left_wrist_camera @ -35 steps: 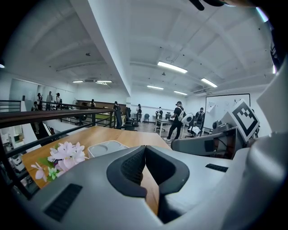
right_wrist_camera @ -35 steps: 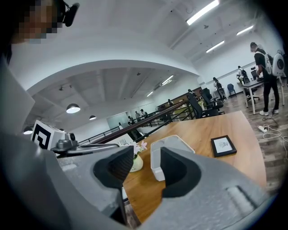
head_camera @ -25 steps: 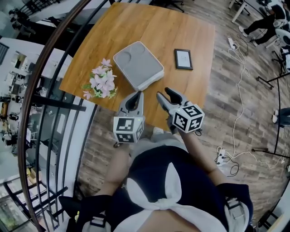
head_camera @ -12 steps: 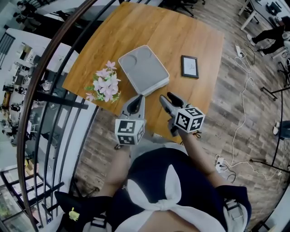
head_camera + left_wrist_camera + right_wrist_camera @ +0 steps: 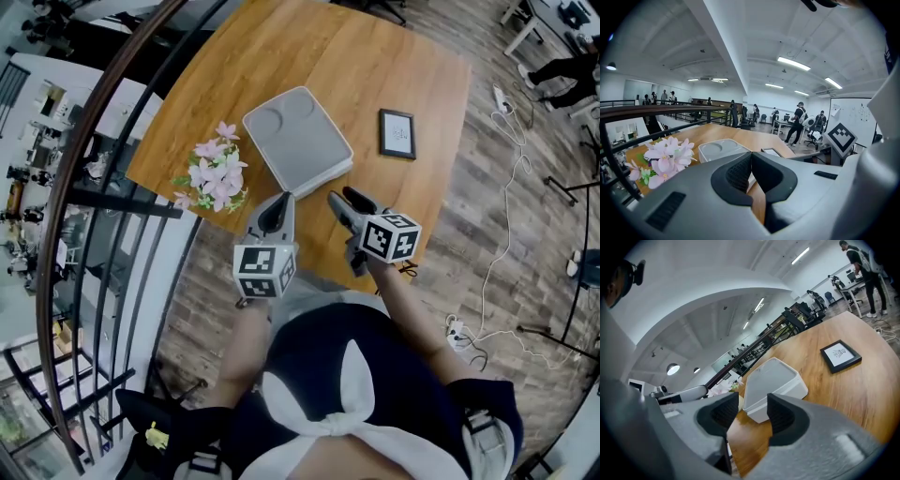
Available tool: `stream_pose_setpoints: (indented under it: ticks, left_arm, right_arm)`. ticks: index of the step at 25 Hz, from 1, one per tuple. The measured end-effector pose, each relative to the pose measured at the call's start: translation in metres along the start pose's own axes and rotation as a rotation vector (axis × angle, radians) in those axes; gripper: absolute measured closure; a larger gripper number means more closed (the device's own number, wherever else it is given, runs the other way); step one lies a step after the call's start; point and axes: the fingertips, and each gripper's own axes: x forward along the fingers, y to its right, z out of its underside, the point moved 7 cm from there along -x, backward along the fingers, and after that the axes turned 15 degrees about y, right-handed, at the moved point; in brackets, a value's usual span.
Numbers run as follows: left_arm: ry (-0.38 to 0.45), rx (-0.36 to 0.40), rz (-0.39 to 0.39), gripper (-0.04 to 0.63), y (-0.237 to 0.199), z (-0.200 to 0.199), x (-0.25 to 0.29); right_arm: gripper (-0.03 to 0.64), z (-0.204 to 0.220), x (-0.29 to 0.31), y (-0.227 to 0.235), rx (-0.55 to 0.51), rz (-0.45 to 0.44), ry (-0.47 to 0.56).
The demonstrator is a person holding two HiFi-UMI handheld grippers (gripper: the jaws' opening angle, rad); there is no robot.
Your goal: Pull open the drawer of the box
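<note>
Biggest worry for us here is the white box (image 5: 298, 136) just sliding. It sits loose on the wooden tabletop (image 5: 319, 56), toward the near-left corner, and nothing is bracing it. So a tug on the drawer front could drag the whole box toward the near edge instead of opening it. We also can't make out a handle on the side facing us. It looks like only a thin lip, and a jaw could easily slip off that. And the pink flowers (image 5: 212, 173) lie just beside the box at the left edge, so a wide swing from the left side would knock them. The picture frame (image 5: 397, 133) is well clear, over by the right edge.

Pose-wise, both grippers hover over the near edge with their tips aimed at the box, close to it but not touching. The left gripper (image 5: 281, 201) points nearly straight ahead with its jaws pressed together on nothing. The right gripper (image 5: 340, 197) angles in toward the box corner, jaws apart and empty, with the box framed in the gap beyond them.
</note>
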Motion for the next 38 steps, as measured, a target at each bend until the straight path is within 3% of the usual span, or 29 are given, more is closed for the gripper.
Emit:
stream_pose_setpoints:
  ticks: [19, 38]
  left_arm:
    - [-0.056, -0.021, -0.029, 0.577, -0.010, 0.018, 0.013]
    - [-0.101, -0.054, -0.059, 0.577, -0.025, 0.041, 0.020]
  right_arm:
    - [0.426, 0.040, 0.044, 0.045, 0.236, 0.032, -0.108]
    - [0.410, 0.069, 0.071, 0.081, 0.560, 0.004, -0.096]
